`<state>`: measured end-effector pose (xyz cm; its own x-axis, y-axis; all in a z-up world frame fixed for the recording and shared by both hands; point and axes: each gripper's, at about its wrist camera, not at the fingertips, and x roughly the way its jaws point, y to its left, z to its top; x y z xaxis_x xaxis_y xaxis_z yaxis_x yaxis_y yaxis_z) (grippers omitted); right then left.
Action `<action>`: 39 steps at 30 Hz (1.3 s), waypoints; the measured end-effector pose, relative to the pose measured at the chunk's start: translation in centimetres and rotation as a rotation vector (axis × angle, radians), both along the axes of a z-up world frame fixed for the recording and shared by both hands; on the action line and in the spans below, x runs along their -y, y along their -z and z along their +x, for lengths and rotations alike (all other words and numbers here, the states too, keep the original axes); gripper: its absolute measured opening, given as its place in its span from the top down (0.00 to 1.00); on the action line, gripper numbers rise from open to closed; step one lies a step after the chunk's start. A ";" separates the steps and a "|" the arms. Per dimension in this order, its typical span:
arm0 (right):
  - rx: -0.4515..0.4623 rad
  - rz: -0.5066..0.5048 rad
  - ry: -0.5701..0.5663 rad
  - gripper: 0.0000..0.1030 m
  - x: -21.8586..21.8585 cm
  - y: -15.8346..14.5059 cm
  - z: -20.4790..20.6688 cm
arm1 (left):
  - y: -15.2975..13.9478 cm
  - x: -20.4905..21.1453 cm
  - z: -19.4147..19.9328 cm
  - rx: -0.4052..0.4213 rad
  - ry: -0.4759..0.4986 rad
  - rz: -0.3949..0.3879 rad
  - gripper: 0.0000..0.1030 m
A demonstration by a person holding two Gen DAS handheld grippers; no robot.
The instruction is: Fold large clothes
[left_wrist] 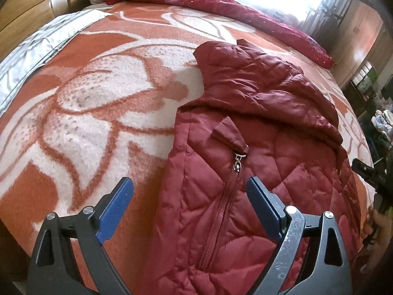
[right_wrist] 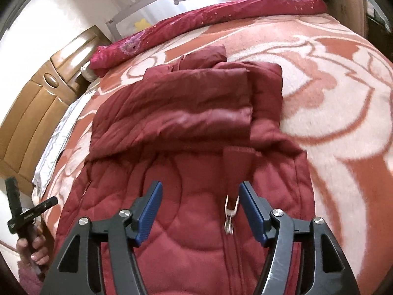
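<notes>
A: Where is the quilted red jacket (right_wrist: 186, 127) lying?

B: Flat on the bed, on the orange-and-white floral blanket (left_wrist: 93, 93). Its long axis runs from the near edge toward the far side, where a rolled red quilt (right_wrist: 221, 17) lies. The far part looks already folded over the body, with a sleeve across it.

A: And the hand-held grippers?

B: The right hand-held gripper (right_wrist: 200, 211) hovers over the near hem, jaws apart, pads pressing on nothing; the zipper pull (right_wrist: 231, 211) shows between them, just beside the right pad. The left hand-held gripper (left_wrist: 190, 194) is open too, straddling the jacket's left edge, one finger over blanket, one over fabric.

A: Which is nearer the hem?

B: I'd judge the right is centred over it, the left at the left side. The next fold probably lifts the near end away along that long axis, one hand-held gripper on each corner.
</notes>
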<state>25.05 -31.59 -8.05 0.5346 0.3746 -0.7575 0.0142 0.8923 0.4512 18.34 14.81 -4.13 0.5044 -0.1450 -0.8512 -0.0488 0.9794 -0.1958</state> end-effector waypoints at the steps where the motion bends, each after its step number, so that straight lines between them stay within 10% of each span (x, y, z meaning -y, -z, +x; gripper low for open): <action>1: -0.004 0.002 -0.001 0.35 0.0 -0.1 -0.6 | -0.1 0.0 -0.2 0.003 0.004 -0.001 0.08; 20: -0.084 -0.003 0.084 0.27 5.7 1.2 -11.8 | 1.0 -1.1 -3.9 -0.059 0.062 0.008 0.08; 39: -0.167 0.162 -0.010 0.26 5.7 4.9 -17.4 | 4.4 -3.2 -7.5 -0.157 0.122 -0.170 0.08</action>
